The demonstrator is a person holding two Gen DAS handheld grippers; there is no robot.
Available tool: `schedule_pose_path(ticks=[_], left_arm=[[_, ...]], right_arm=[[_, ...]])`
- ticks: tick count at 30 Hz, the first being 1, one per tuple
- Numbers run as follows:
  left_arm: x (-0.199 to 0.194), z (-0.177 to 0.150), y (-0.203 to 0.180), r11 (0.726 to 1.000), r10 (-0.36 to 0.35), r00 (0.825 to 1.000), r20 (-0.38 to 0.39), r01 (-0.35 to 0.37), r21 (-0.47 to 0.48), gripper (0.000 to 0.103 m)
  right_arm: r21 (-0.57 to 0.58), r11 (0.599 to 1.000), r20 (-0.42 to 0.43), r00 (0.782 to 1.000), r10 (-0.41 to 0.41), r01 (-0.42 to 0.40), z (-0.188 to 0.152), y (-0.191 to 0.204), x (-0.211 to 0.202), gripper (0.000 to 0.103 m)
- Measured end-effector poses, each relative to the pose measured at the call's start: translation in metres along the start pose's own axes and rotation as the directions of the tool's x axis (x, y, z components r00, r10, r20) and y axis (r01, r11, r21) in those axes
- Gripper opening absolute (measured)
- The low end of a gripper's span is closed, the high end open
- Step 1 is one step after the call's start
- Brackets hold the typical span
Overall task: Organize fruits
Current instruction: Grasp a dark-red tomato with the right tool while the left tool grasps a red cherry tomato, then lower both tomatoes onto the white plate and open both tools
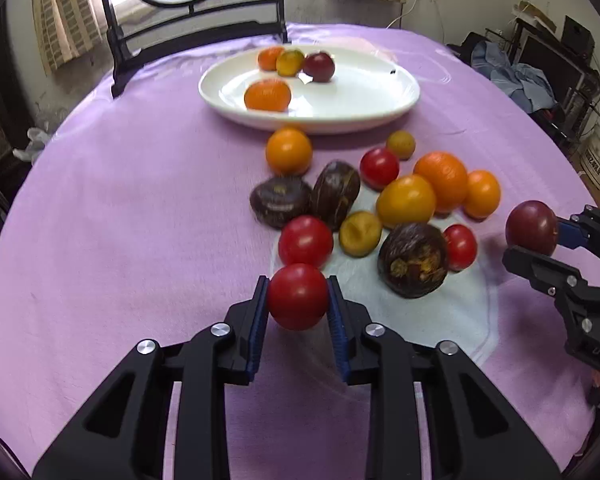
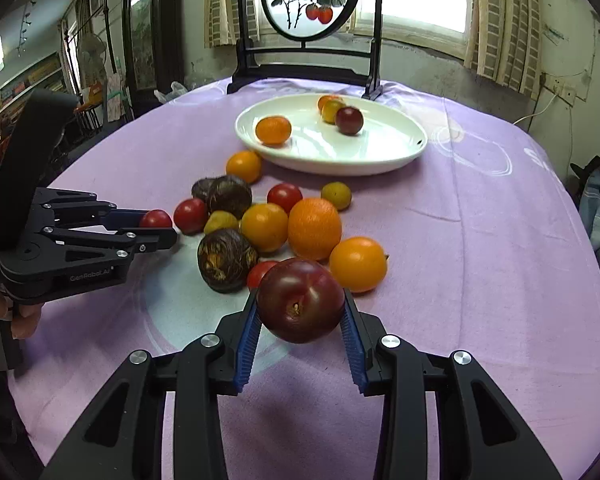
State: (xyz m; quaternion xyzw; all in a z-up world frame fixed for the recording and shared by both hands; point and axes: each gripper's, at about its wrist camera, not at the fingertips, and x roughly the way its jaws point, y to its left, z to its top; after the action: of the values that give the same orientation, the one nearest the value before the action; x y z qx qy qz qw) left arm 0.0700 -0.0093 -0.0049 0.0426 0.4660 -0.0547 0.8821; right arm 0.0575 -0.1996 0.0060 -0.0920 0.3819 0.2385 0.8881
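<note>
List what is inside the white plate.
The plate holds four fruits: an orange one near the front, and at the back a dark plum, a yellowish fruit and another orange one, partly hidden behind them.

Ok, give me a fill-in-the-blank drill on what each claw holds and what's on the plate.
1. The left claw is shut on a ____ tomato.
2. The right claw grips a dark ____.
3. The white plate holds ____ fruits.
4. The tablecloth is ____.

Missing words: red; plum; four; purple
</note>
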Motion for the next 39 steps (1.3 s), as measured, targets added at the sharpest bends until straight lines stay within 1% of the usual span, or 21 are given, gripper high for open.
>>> schedule_pose_path(ticks=[4, 8, 11, 14, 18, 22, 27, 31, 33, 34, 35, 37, 39], left_arm=[[-0.022, 0.019, 0.005, 1.0, -0.028, 0.998, 0.059, 0.028, -0.005, 0.027], [-0.033, 0.053, 0.008, 1.0, -0.006, 0.992, 0.125, 0.008, -0.017, 0.027], [-0.03, 0.078, 0.007, 1.0, -0.008, 0.987, 0.162, 0.012, -0.023, 0.027], [-0.016, 0.102, 0.007, 0.998, -0.014, 0.987, 0.16, 0.023, -0.057, 0.027], [0.008, 0.125, 0.007, 0.996, -0.015, 0.99, 0.14, 0.028, -0.09, 0.027], [0.033, 0.144, 0.007, 0.994, 0.005, 0.994, 0.113, 0.007, -0.108, 0.027], [0.052, 0.156, 0.006, 0.995, 0.012, 0.995, 0.1, -0.002, -0.102, 0.027], [0.068, 0.165, 0.007, 0.993, 0.016, 0.996, 0.084, -0.007, -0.114, 0.028], [0.076, 0.169, 0.006, 0.992, 0.007, 0.997, 0.072, 0.002, -0.123, 0.037], [0.08, 0.17, 0.006, 0.992, 0.007, 0.998, 0.069, 0.002, -0.126, 0.047], [0.082, 0.171, 0.005, 0.992, 0.017, 0.997, 0.07, -0.008, -0.125, 0.052], [0.083, 0.171, 0.004, 0.993, 0.029, 0.997, 0.073, -0.02, -0.12, 0.056], [0.082, 0.169, 0.006, 0.992, 0.027, 0.997, 0.069, -0.018, -0.126, 0.063]], right_arm=[[-0.013, 1.0, 0.044, 0.999, -0.02, 0.02, 0.015, -0.002, -0.01, 0.039], [-0.022, 0.999, 0.096, 0.995, -0.04, 0.043, 0.04, -0.007, -0.017, 0.039], [-0.026, 0.998, 0.128, 0.991, -0.049, 0.052, 0.059, -0.01, -0.014, 0.039], [-0.026, 0.998, 0.139, 0.989, -0.05, 0.054, 0.076, -0.013, -0.003, 0.039], [-0.017, 0.999, 0.109, 0.993, -0.037, 0.039, 0.093, -0.018, 0.02, 0.039], [-0.01, 0.999, 0.069, 0.997, -0.042, 0.043, 0.104, -0.023, 0.046, 0.039], [-0.002, 0.999, 0.038, 0.998, -0.041, 0.041, 0.109, -0.028, 0.069, 0.039], [0.002, 0.999, 0.009, 0.999, -0.045, 0.045, 0.115, -0.032, 0.086, 0.039], [0.002, 0.999, -0.001, 0.999, -0.054, 0.054, 0.118, -0.034, 0.094, 0.04], [0.004, 0.998, -0.004, 0.998, -0.062, 0.062, 0.119, -0.035, 0.098, 0.04], [0.007, 0.998, -0.011, 0.998, -0.065, 0.065, 0.119, -0.036, 0.102, 0.04], [0.022, 0.998, -0.024, 0.998, -0.062, 0.062, 0.119, -0.039, 0.108, 0.042], [0.031, 0.997, -0.017, 0.998, -0.065, 0.065, 0.116, -0.041, 0.106, 0.05]])
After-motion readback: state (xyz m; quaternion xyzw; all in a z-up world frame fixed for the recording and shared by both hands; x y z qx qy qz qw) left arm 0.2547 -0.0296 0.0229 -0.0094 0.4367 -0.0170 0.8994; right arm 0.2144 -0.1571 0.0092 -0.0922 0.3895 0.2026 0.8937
